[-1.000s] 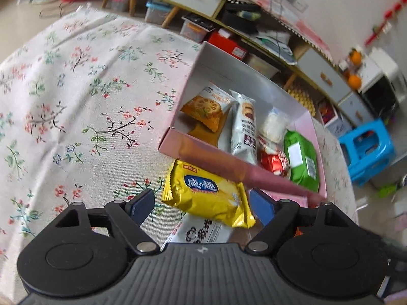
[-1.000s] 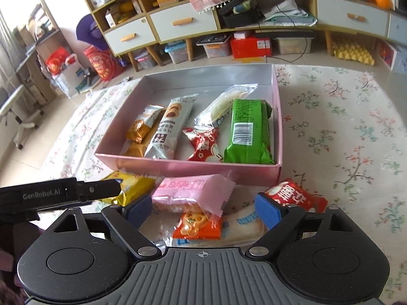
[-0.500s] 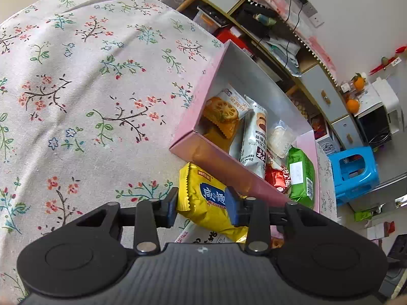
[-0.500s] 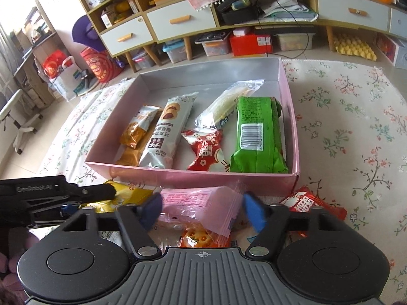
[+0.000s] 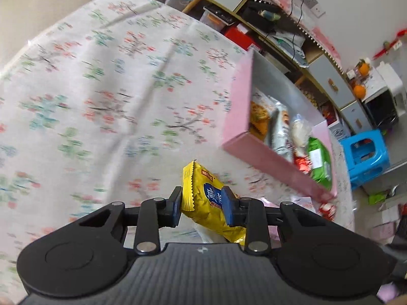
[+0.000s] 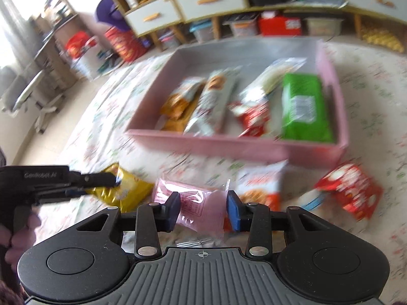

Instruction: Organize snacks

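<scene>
Left gripper (image 5: 202, 204) clamped on crinkly yellow foil snack packet (image 5: 207, 198) with blue Chinese-lettered label, right gripper (image 6: 203, 207) just closing, apparently pinching translucent pink plastic snack bag (image 6: 199, 207), pink cardboard box (image 6: 229, 147) at twelve o'clock.

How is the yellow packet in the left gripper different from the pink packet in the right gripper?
The yellow packet is opaque, with a blue label and a zigzag edge; the pink packet looks glossy and partly see-through. The yellow packet sticks out far past the left gripper; the pink packet lies mostly between the pads of the right gripper. Both are clamped by the jaws, outside the pink box.
</scene>
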Demonstrator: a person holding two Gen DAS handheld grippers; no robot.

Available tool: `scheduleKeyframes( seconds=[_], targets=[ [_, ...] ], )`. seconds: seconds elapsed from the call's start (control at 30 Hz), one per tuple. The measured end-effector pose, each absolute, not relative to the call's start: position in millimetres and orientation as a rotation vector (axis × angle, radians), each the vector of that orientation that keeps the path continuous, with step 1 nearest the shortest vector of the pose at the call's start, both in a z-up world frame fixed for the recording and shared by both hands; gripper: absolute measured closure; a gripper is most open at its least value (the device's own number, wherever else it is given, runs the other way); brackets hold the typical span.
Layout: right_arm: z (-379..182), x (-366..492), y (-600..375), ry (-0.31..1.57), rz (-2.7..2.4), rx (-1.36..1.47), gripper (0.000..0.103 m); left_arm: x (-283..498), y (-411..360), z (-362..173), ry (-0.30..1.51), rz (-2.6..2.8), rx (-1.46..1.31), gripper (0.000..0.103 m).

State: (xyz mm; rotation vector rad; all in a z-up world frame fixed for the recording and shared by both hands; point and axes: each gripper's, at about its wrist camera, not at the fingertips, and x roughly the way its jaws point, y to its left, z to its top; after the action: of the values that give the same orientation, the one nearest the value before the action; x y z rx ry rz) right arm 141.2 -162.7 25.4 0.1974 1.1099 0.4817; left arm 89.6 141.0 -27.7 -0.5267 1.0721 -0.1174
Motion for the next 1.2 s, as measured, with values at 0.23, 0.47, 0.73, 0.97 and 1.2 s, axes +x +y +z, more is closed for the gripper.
scheduleKeyframes(
  seconds=[0.23,0.47,0.73,0.97,1.2],
  targets=[
    [29.2,118.1,-125.9,1.126,0.587,0.080,0.065,70.8,177.8,-25.7,1.077,-0.132,-0.498,0.073],
    [28.2,99.4,-100.1,1.128,0.650,-0.054,0.061,55.1,196.3,-29.1,1.077,-0.127,-0.393,0.069],
    [34.1,91.3,-85.3,1.082,0.646,-0.190,0.042,44.9,206.4,-21.3,1.016,-0.164,-0.206,0.040],
    [41.6,93.9,-79.3,1.017,0.639,-0.302,0.034,38.5,188.9,-20.6,0.924,-0.389,0.021,0.019],
    [39.3,95.1,-74.5,0.988,0.666,-0.366,0.029,39.0,173.6,-21.3,0.862,-0.485,0.157,0.010]
  ],
)
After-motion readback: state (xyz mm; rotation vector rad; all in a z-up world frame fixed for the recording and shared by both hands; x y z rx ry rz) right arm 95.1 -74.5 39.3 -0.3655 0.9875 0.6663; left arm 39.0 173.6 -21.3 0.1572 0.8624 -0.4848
